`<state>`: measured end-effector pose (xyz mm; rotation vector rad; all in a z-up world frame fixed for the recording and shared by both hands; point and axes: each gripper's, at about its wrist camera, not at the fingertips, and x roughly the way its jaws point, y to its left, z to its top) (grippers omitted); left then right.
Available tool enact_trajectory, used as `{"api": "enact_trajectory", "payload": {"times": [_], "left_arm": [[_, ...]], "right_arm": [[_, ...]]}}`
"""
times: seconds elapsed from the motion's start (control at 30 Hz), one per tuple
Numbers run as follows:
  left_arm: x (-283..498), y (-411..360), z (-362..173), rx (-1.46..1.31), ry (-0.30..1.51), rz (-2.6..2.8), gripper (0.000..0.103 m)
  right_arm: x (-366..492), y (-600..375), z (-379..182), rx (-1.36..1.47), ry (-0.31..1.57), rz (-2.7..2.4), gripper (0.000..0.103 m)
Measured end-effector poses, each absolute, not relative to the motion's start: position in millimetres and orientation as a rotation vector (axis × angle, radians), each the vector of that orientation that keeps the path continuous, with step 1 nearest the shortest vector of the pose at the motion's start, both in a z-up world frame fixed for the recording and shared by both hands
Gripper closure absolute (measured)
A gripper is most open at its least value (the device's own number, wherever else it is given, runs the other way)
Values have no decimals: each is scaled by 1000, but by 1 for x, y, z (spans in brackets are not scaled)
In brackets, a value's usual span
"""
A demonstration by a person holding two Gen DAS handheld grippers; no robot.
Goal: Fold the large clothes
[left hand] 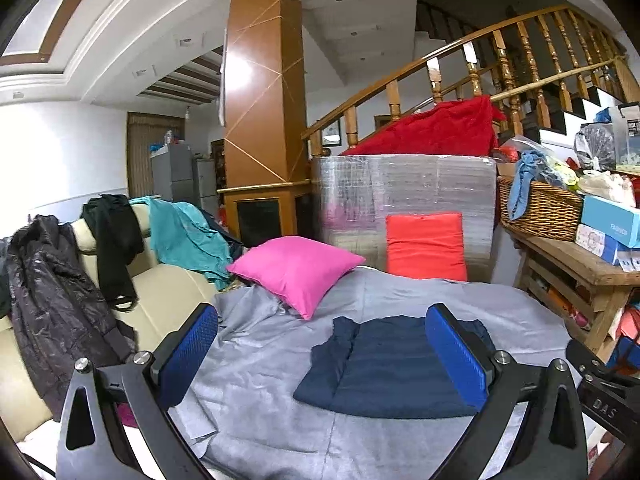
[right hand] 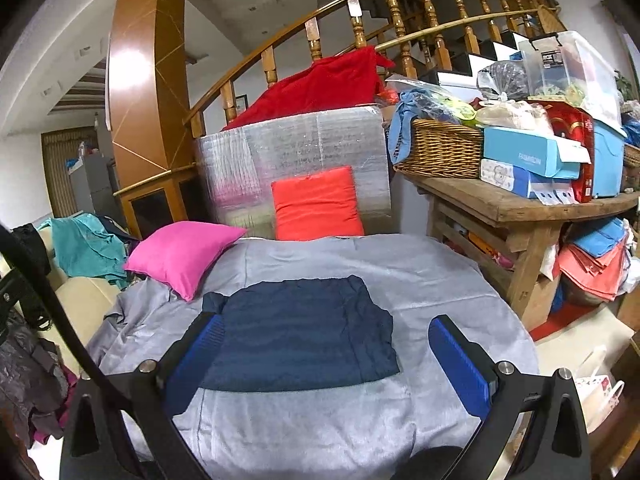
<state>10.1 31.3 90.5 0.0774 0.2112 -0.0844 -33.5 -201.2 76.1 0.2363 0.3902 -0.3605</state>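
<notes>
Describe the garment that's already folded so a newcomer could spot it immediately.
Find the grey sheet spread over the work surface. Near its middle lies the navy garment, folded flat into a rough rectangle. Unlike the pink cushion and orange cushion behind it, it is dark and flat.

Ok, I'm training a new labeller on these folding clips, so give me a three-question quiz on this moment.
1. True or false: the navy garment lies folded flat on the grey sheet.
2. Which cushion leans upright against the foil-wrapped block? A pink cushion; B orange cushion; C neither.
3. Fill in: both the left gripper and the right gripper are ____, holding nothing.

Key: 1 true; 2 B; 3 open.
</notes>
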Motion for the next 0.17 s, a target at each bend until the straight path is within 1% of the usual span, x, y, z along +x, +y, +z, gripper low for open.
{"api": "enact_trajectory", "payload": {"times": [0.1,0.17], "left_arm": [[30,32,87,54,237,-136,0],[58,36,82,39,285,-130,0]], "right_arm": [[-16,-210,75,231,401,-357,0],[-4,-223,74,234,403,-370,0]]}}
